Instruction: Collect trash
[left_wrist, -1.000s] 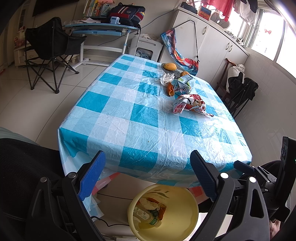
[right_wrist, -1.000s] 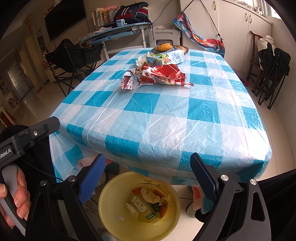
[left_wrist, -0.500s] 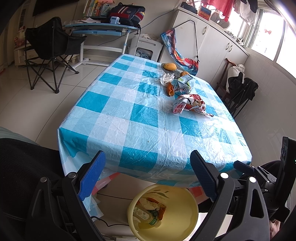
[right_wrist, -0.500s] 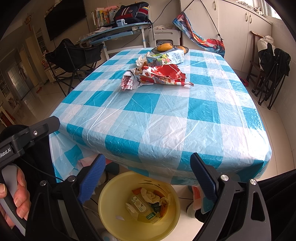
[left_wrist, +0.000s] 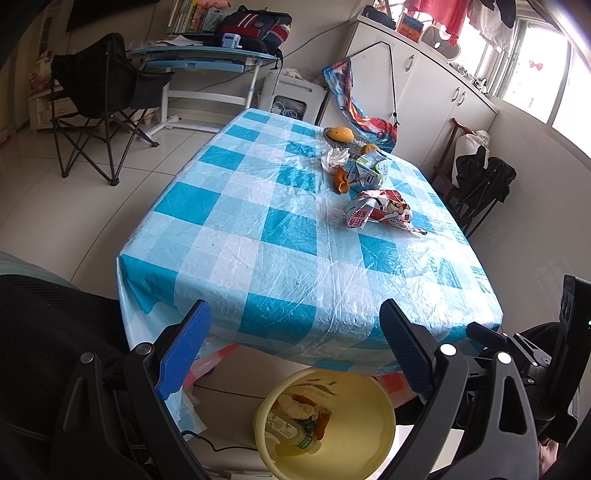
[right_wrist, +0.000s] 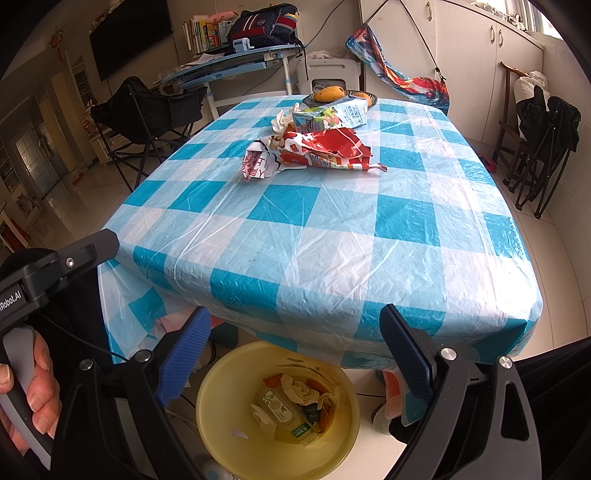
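Note:
A red and white snack wrapper lies on the blue checked table, with a milk carton, a crumpled tissue and an orange peel behind it. A yellow bin on the floor below the near table edge holds a bottle and scraps. My left gripper and right gripper are both open and empty, held above the bin, short of the table edge.
A dark plate with a mango sits at the table's far end. A black folding chair stands at the left, a desk behind, and a chair with dark clothes at the right.

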